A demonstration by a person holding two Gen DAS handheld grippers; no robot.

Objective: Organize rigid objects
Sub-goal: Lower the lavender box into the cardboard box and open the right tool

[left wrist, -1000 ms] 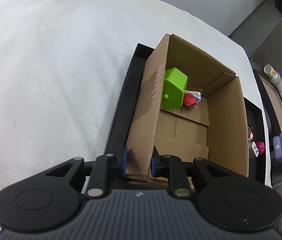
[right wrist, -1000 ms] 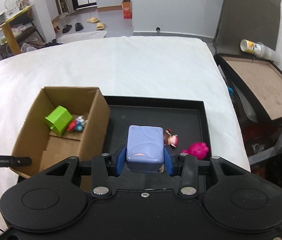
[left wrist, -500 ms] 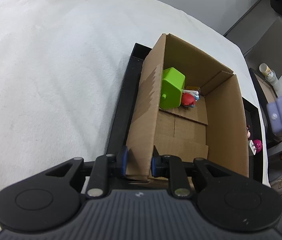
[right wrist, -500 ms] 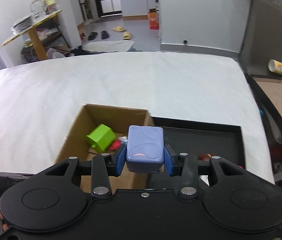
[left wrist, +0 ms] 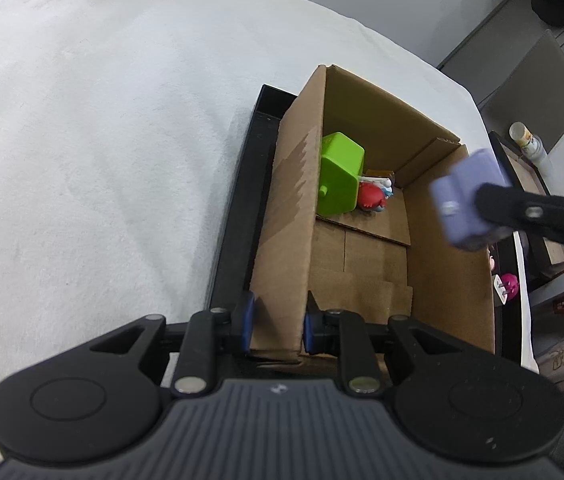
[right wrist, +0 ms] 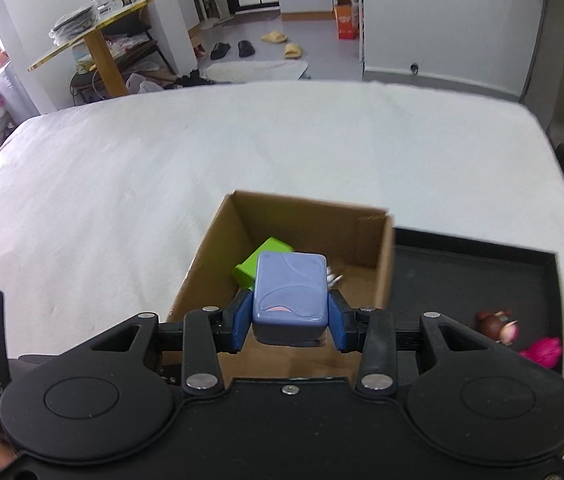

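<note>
Risk of a bounce onto the green block [left wrist: 339,180] and red figure [left wrist: 371,197] at the cardboard box's [left wrist: 287,216] far corner, if released high. Lavender cube [right wrist: 290,297], glossy, round-edged, clamped in right gripper [right wrist: 289,320] above the box's open top. Left gripper [left wrist: 276,322] pinched on the box's near wall.

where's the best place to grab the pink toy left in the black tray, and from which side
A top-down pinch across the rounded body of the pink toy looks best. It lies low on the black tray, close to its rim, with a brown figure beside it, so a side approach would likely be cramped.
</note>
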